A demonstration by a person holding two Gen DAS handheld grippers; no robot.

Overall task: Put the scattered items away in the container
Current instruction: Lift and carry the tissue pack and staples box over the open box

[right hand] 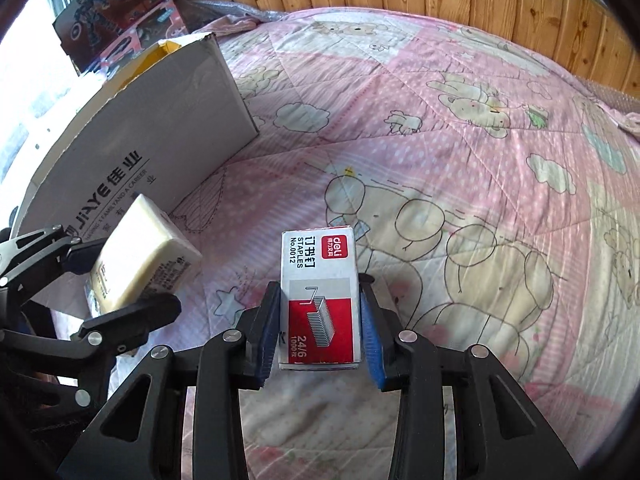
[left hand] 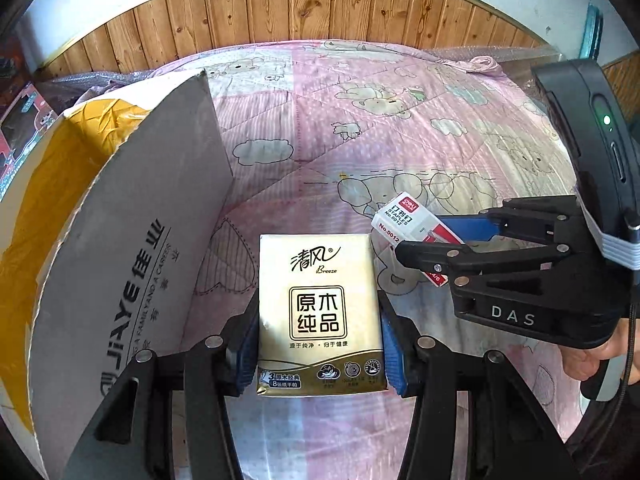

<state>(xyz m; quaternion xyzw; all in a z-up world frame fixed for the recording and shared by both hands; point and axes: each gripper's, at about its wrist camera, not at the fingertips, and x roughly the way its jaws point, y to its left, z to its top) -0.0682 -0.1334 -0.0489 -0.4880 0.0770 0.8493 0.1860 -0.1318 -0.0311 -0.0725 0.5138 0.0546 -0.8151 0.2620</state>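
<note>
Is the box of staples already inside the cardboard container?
No, the box of staples is clamped in the right hand-held gripper above the bed quilt, apart from the cardboard container.

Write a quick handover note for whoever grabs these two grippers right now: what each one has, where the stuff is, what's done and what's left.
Left hand-held gripper: shut on the tissue pack, held above the bed.
Right hand-held gripper: shut on the staple box, also held above the quilt.
Cardboard box: open, on the bed to the left of both grippers; its inside is mostly hidden.
Done: both items picked up.
Left: carry each over the box wall and release inside.
</note>
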